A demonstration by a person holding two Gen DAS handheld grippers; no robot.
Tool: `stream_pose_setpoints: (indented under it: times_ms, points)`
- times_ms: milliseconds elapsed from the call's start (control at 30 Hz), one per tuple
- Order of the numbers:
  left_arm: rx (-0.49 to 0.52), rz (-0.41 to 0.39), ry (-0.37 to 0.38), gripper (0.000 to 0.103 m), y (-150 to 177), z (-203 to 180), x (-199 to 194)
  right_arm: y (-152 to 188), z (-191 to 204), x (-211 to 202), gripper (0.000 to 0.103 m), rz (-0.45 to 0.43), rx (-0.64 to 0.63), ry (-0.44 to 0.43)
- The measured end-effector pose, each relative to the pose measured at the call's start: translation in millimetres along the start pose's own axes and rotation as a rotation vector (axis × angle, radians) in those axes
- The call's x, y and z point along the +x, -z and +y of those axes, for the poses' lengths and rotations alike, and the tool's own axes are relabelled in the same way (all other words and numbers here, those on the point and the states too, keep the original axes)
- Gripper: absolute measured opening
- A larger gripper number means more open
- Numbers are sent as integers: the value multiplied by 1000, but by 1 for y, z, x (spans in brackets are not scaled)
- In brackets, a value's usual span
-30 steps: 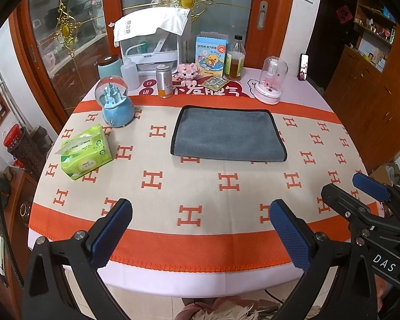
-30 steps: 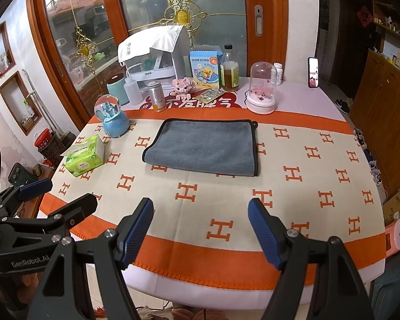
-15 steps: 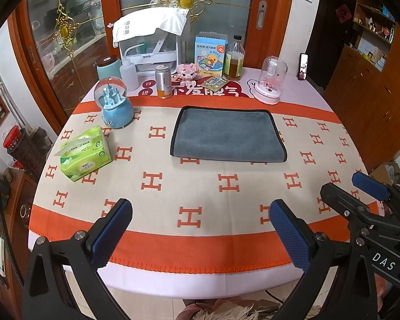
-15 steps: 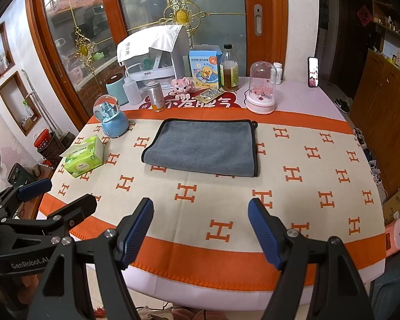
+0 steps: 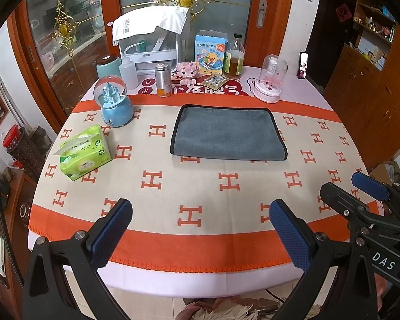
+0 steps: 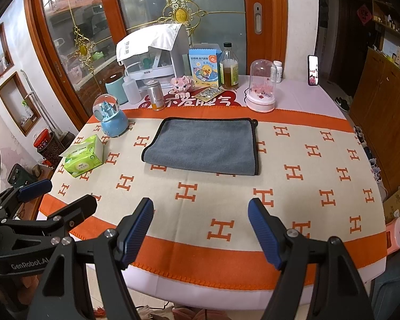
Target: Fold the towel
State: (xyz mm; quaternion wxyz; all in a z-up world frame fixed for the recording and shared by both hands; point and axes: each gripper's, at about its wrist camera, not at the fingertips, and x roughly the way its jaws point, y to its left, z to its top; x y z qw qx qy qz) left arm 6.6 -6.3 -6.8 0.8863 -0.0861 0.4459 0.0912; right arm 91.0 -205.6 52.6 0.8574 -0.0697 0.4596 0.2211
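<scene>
A grey towel [image 5: 228, 133] with a black edge lies flat, folded into a rectangle, on the round table's patterned cloth; it also shows in the right wrist view [image 6: 204, 145]. My left gripper [image 5: 200, 236] is open and empty, held over the table's near edge, well short of the towel. My right gripper [image 6: 201, 233] is open and empty too, beside it on the right. The right gripper's blue tips show at the right in the left wrist view [image 5: 370, 186].
A green tissue pack [image 5: 84, 152] and a blue snow globe [image 5: 116, 105] stand at the left of the towel. Bottles, a can [image 5: 164, 80], a box, a glass dome [image 5: 270, 78] and a white appliance [image 5: 152, 42] line the far side.
Both grippers have barely moved; the views shift very slightly. The towel lies the same.
</scene>
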Motion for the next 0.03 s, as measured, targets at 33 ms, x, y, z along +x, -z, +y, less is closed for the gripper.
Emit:
stream_pose_setpoints:
  times_ms: [33]
  points:
    - [0,0,0,102,0,0,0,-1,0,0,74,0,-1,0]
